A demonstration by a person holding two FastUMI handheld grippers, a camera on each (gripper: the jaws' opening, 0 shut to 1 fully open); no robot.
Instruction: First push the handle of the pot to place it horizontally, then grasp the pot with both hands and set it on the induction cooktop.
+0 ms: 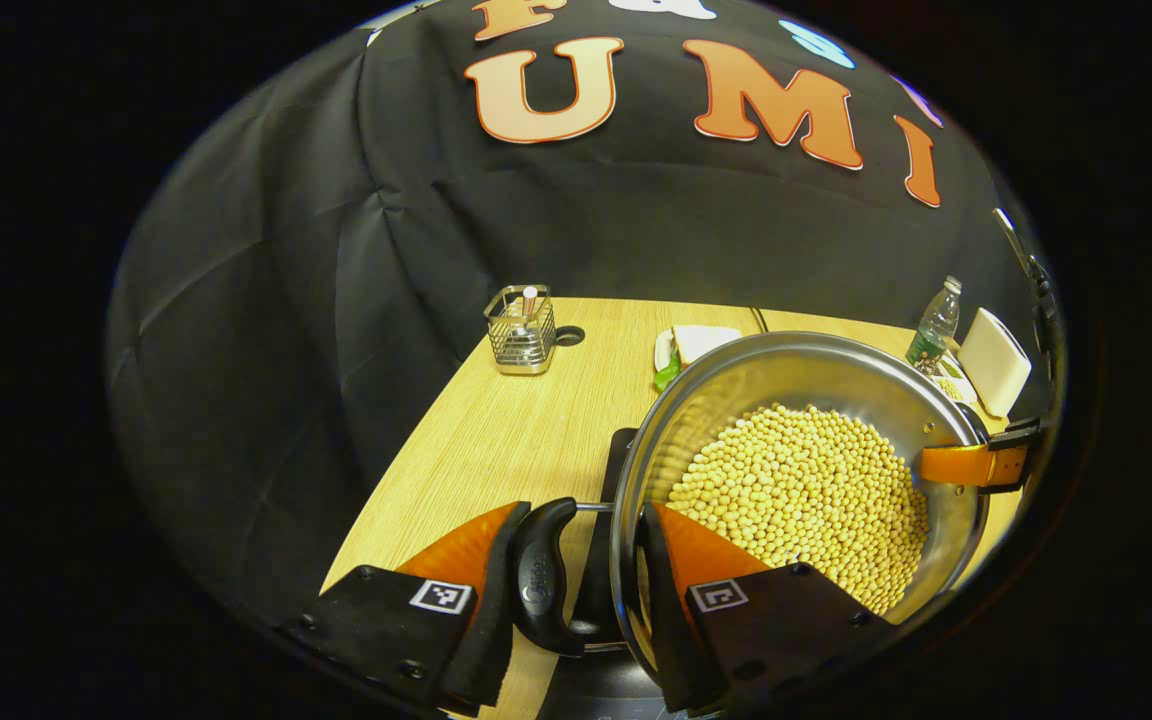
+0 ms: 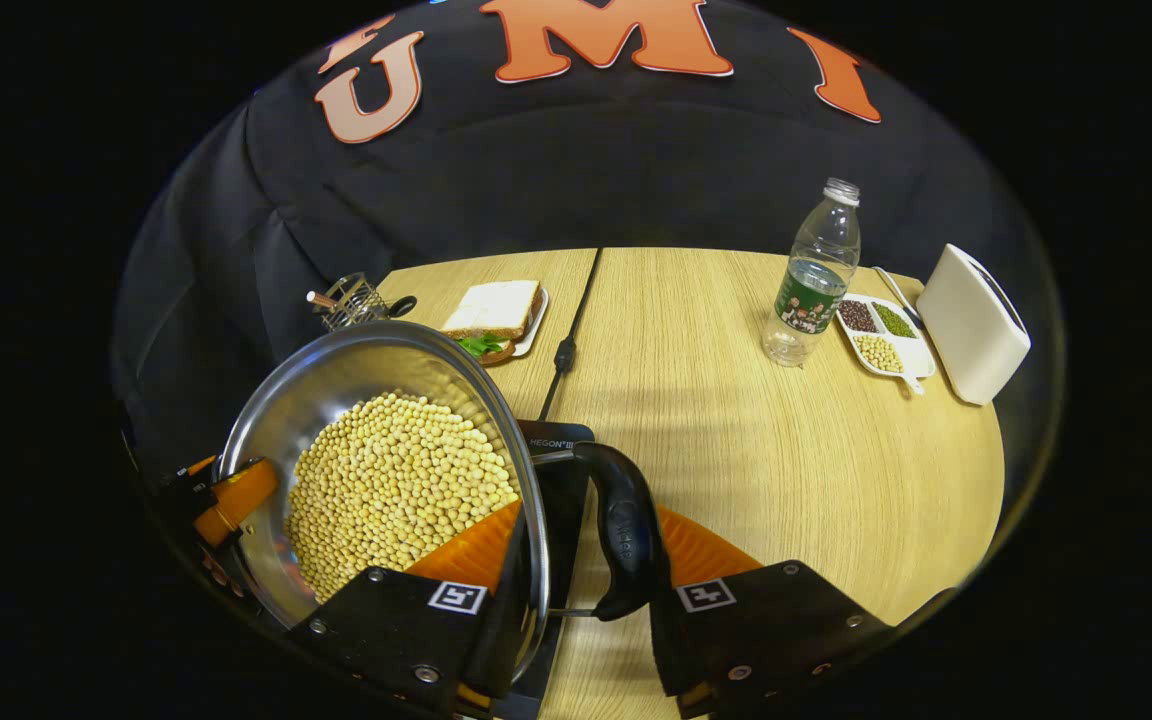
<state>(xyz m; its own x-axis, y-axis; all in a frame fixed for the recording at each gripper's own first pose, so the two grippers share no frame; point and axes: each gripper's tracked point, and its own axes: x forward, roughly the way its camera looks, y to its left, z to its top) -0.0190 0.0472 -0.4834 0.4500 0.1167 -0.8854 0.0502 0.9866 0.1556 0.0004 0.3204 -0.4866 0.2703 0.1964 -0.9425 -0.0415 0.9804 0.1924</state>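
A steel pot (image 1: 796, 372) holding yellow beans (image 1: 806, 490) sits over the black induction cooktop (image 2: 558, 443); I cannot tell whether it rests on it. In the left gripper view, my left gripper (image 1: 581, 600) is shut across the pot's rim and one black side handle (image 1: 541, 585), with one finger inside the wall. My right gripper (image 2: 586, 600) clamps the opposite handle (image 2: 626, 540) and the rim of the pot (image 2: 336, 370) the same way. Each gripper appears far off in the other's view, at the pot's far rim.
On the wooden table (image 2: 736, 450) stand a wire utensil holder (image 2: 351, 298), a sandwich on a plate (image 2: 496, 310), a water bottle (image 2: 814, 275), a divided dish of beans (image 2: 881, 335) and a white box (image 2: 971, 325). The cooktop's cable (image 2: 571, 320) runs back.
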